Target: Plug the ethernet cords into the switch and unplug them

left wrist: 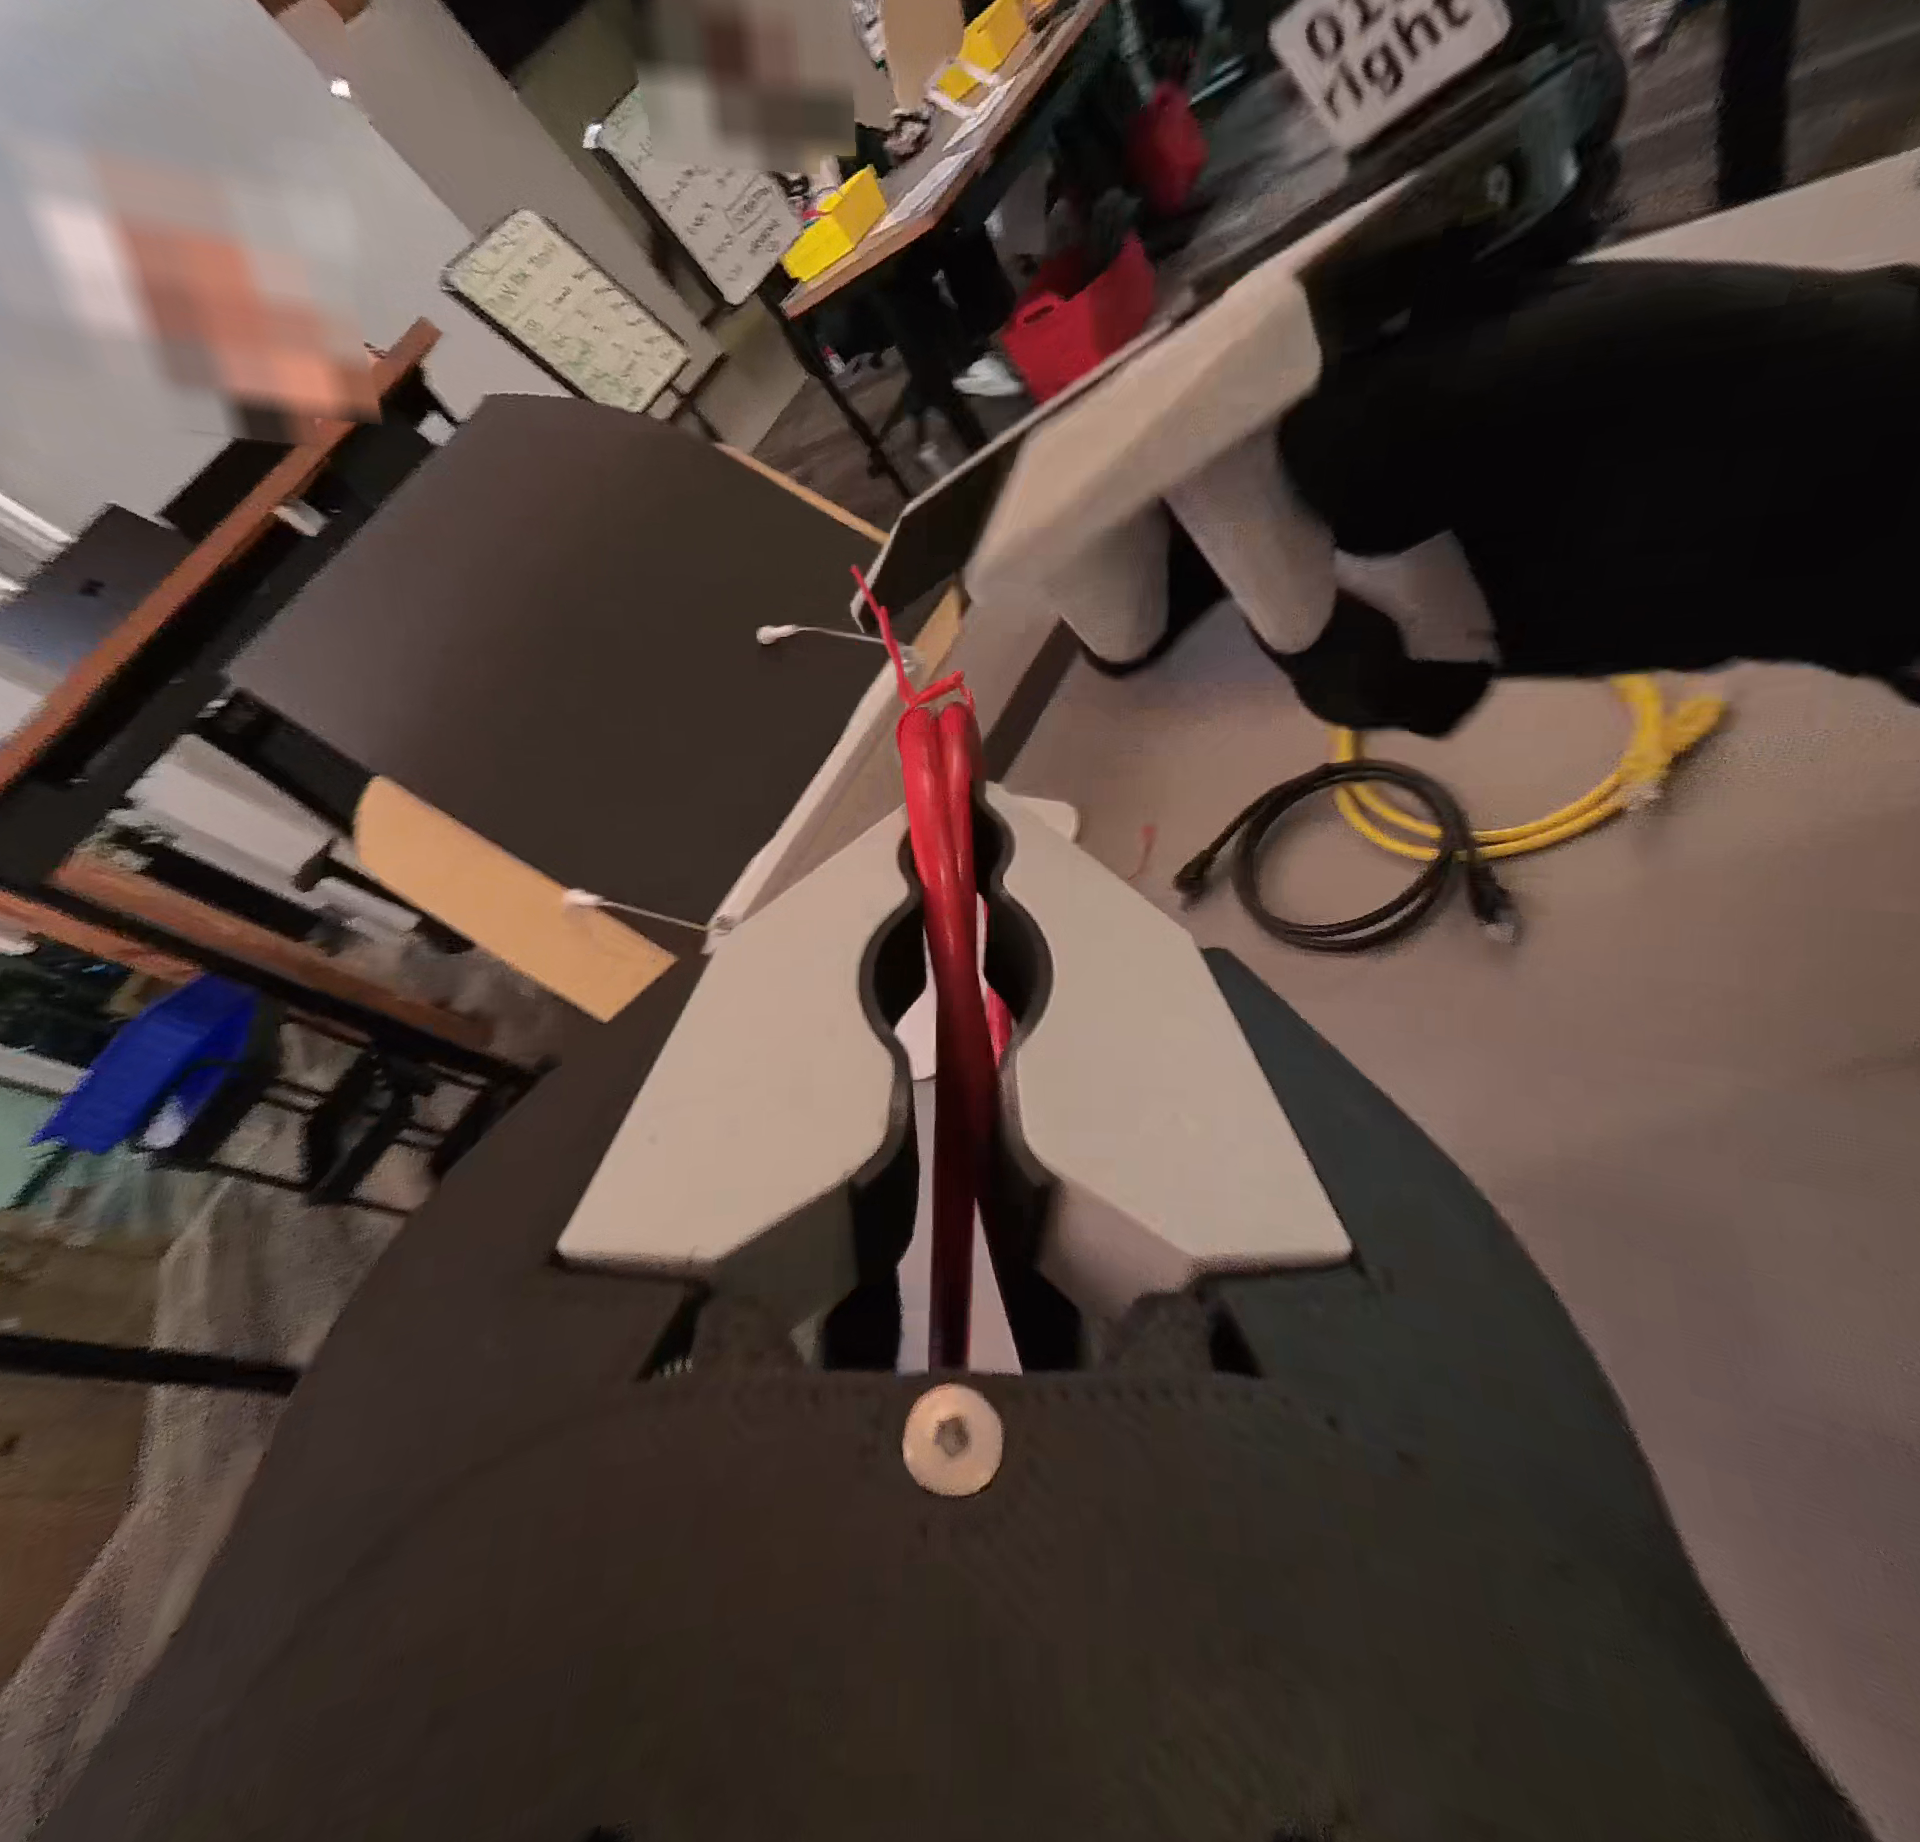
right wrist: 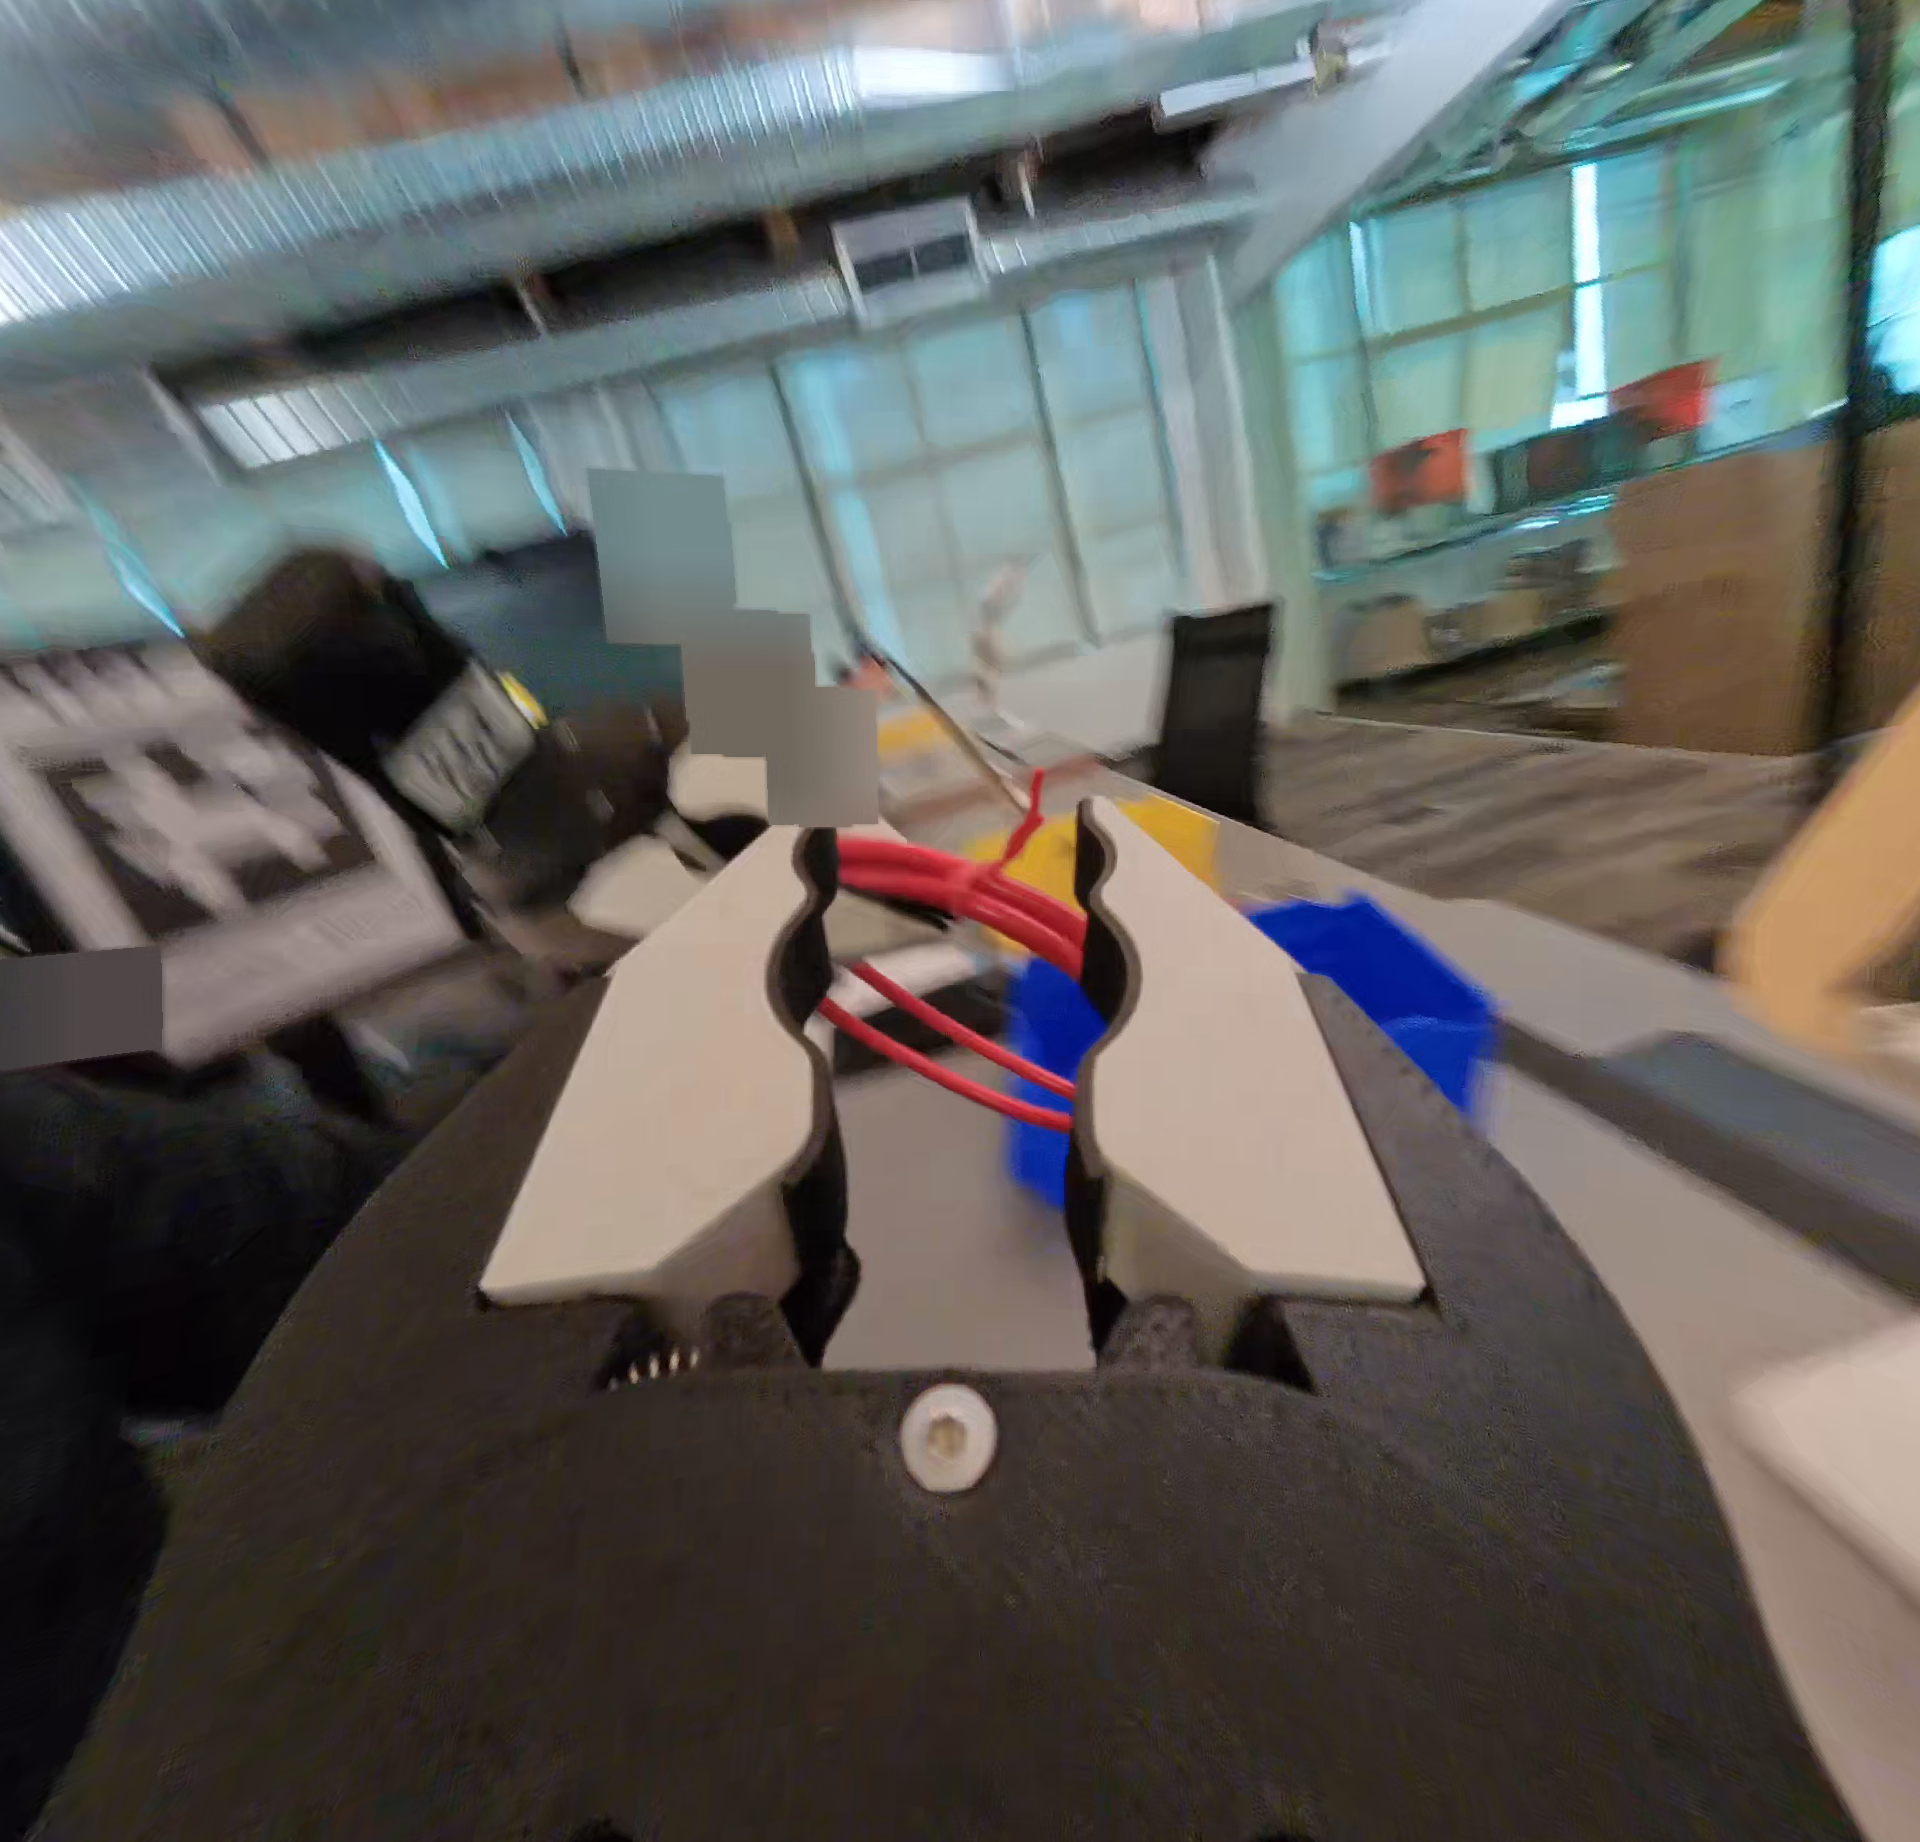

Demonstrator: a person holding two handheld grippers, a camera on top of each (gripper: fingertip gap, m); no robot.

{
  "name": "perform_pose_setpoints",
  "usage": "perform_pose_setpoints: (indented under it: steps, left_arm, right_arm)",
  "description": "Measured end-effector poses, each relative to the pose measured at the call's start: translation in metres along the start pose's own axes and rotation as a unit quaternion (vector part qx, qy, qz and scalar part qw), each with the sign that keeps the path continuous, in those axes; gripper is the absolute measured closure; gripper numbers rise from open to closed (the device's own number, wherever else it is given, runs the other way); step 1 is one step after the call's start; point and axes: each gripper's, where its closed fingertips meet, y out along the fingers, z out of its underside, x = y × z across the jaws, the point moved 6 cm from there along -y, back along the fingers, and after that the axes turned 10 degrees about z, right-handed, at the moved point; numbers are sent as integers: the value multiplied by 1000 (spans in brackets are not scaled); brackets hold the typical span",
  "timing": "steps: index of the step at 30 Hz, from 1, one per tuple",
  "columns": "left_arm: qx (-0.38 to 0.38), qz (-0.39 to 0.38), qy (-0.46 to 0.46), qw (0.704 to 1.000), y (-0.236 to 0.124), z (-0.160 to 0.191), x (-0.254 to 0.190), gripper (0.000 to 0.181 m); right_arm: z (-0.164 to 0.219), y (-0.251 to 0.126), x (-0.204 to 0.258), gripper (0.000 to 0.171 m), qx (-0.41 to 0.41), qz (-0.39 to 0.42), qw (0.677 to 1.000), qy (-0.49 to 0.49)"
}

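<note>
Left wrist view: the left gripper [left wrist: 951,836] clamps a coiled red ethernet cord [left wrist: 940,784] above the desk [left wrist: 1558,1117]'s edge; the right gripper [right wrist: 951,847], jaws apart, holds nothing, that cord just beyond it.

An open-plan workshop or lab: far off stand wood-topped benches [left wrist: 935,203] carrying yellow boxes [left wrist: 831,229], with whiteboards [left wrist: 566,312] leaning on the wall, a blue storage bin [left wrist: 156,1060] on the left, exposed ceiling ducts [right wrist: 623,161] and tall paned windows [right wrist: 935,483].
</note>
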Motion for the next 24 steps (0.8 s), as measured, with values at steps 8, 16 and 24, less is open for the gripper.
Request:
perform_pose_setpoints:
  steps: [8, 16, 24]
  left_arm:
    - [-59, 210, -94, 971, -14, -3, -13, 180]
    - [-104, 370, -178, 906, -16, 0, -26, 181]
    - [-117, 378, -221, 891, -15, 7, -15, 180]
  right_arm:
    - [11, -18, 33, 130, 91, -22, 936, -340]
    - [19, -27, 54, 154, 105, -104, 924, -352]
    - [19, -35, 56, 137, 156, -36, 852, -498]
